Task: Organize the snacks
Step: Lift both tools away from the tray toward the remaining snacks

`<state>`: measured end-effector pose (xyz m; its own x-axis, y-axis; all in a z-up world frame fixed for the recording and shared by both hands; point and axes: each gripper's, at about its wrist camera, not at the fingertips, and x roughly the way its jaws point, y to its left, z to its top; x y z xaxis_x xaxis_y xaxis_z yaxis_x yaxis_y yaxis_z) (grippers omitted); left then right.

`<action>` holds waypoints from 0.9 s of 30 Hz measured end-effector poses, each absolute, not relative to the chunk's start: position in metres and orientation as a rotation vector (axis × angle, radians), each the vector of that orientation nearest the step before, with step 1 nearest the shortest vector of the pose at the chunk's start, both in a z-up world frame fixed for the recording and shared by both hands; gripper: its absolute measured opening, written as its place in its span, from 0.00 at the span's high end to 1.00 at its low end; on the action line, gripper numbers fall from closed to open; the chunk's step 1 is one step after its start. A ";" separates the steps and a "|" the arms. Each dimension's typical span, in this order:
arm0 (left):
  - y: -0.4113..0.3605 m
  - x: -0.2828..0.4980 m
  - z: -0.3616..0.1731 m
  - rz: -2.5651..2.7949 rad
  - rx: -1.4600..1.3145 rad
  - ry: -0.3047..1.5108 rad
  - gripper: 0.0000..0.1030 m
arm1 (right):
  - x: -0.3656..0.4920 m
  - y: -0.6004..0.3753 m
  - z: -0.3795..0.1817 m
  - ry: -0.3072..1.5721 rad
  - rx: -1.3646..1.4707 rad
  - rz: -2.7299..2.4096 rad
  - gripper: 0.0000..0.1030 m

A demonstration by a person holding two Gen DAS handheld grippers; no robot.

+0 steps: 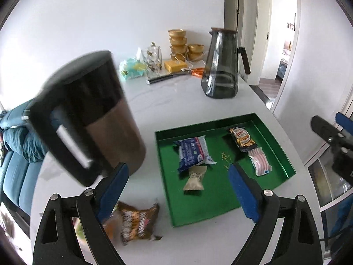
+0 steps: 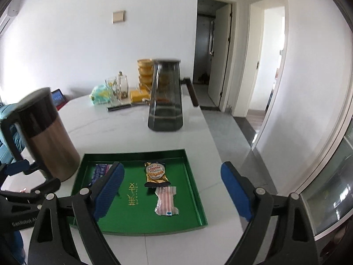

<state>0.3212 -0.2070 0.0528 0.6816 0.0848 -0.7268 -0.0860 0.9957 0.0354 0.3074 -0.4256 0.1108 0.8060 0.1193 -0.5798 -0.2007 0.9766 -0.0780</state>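
Your left gripper (image 1: 177, 184) and right gripper (image 2: 172, 185) both hang spread wide and empty above the green tray (image 1: 273, 137). Four snack packets lie in it; a brown packet (image 1: 138, 223) lies on the table (image 1: 176, 101) just beside it.

The green tray (image 2: 194, 174) looks like glossy lacquered metal, on a smooth, pale, marble-like table (image 1: 167, 101). The kettle (image 1: 99, 114) pairs shiny black plastic with brushed coppery metal; the jug (image 2: 165, 101) is smoky glass. Snack wrappers (image 1: 192, 152) are crinkled, shiny film.

A green tray (image 1: 167, 145) holds a blue-and-white packet (image 1: 192, 152) and a pink-striped candy (image 2: 166, 201); the kettle (image 2: 47, 137) is black and copper.
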 end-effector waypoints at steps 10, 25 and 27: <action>-0.158 0.244 0.086 0.163 0.007 0.754 0.14 | 0.231 -0.428 0.157 0.521 -0.112 0.215 0.00; -0.072 0.129 0.100 0.356 -0.029 0.739 0.14 | 0.125 -0.411 0.197 0.403 -0.108 0.333 0.00; -0.066 0.117 0.100 0.372 -0.037 0.738 0.14 | 0.118 -0.402 0.194 0.411 -0.118 0.363 0.00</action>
<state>0.1173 -0.0663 0.0997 0.6773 0.3181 -0.6634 -0.3436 0.9341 0.0972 0.1181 -0.4016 0.1940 0.8539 0.3202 -0.4103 -0.3676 0.9291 -0.0399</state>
